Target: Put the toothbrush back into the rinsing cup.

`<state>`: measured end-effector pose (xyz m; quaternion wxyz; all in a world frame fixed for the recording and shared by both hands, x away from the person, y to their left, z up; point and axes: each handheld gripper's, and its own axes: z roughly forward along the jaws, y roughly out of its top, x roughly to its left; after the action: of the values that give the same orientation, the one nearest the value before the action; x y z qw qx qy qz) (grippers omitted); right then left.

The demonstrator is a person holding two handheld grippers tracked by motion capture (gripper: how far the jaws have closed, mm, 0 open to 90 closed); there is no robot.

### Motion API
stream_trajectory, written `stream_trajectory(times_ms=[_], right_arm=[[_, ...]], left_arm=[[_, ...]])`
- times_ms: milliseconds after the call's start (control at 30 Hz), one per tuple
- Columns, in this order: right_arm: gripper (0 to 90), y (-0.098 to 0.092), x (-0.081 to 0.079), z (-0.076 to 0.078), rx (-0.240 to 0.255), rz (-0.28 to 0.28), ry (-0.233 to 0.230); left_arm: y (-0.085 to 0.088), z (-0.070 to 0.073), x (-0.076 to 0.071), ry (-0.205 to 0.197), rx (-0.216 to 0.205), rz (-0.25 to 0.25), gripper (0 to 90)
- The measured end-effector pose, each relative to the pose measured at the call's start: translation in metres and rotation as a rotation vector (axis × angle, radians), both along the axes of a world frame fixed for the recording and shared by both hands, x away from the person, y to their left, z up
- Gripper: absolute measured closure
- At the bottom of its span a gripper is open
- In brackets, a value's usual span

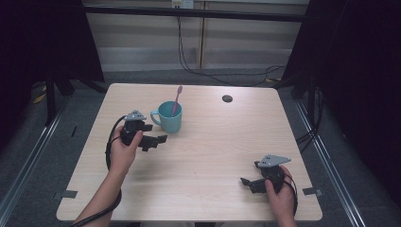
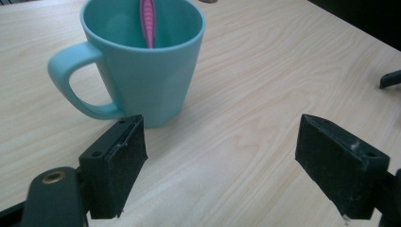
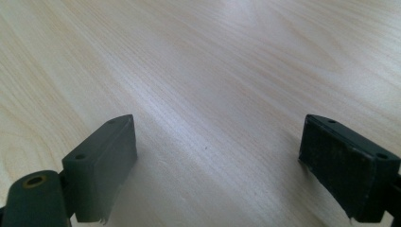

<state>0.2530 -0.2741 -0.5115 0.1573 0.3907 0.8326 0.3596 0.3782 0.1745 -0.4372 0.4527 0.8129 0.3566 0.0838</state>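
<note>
**Both grippers spread wide and empty, mug just ahead of the left one**

The light wooden counter (image 1: 208,151) carries little: its middle and whole right half lie bare, leaving broad open room between the two grippers. A small dark round hole (image 1: 227,98) sits near the far edge, right of centre. Strips of grey tape (image 1: 68,194) mark the near left and near right corners.

The left gripper (image 1: 153,140), held in the person's left hand (image 1: 124,150), sits on the left half of the counter with its fingers (image 2: 113,165) spread wide and gripping nothing. In the left gripper view the teal mug (image 2: 142,61) stands upright just beyond the left finger, apart from it, offset to that side rather than centred in the gap. Its handle points left in the scene, towards the counter's left edge.

The right gripper (image 1: 253,182), in the right hand (image 1: 281,198), is near the near right corner, close to the counter's near edge and well apart from the mug. Its fingers (image 3: 101,165) also stand wide apart with only bare wood between them.

Inside the mug stands a pink toothbrush (image 1: 177,100), leaning against the far rim with its head sticking up above it.
</note>
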Motion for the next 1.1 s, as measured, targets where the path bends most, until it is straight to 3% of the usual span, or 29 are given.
stream_trajectory(times_ms=[1100], right_arm=[[11.0, 0.000, 0.000, 0.000, 0.000, 0.000, 0.000]], left_arm=[[0.016, -0.036, -0.027, 0.002, 0.024, -0.040, 16.7]])
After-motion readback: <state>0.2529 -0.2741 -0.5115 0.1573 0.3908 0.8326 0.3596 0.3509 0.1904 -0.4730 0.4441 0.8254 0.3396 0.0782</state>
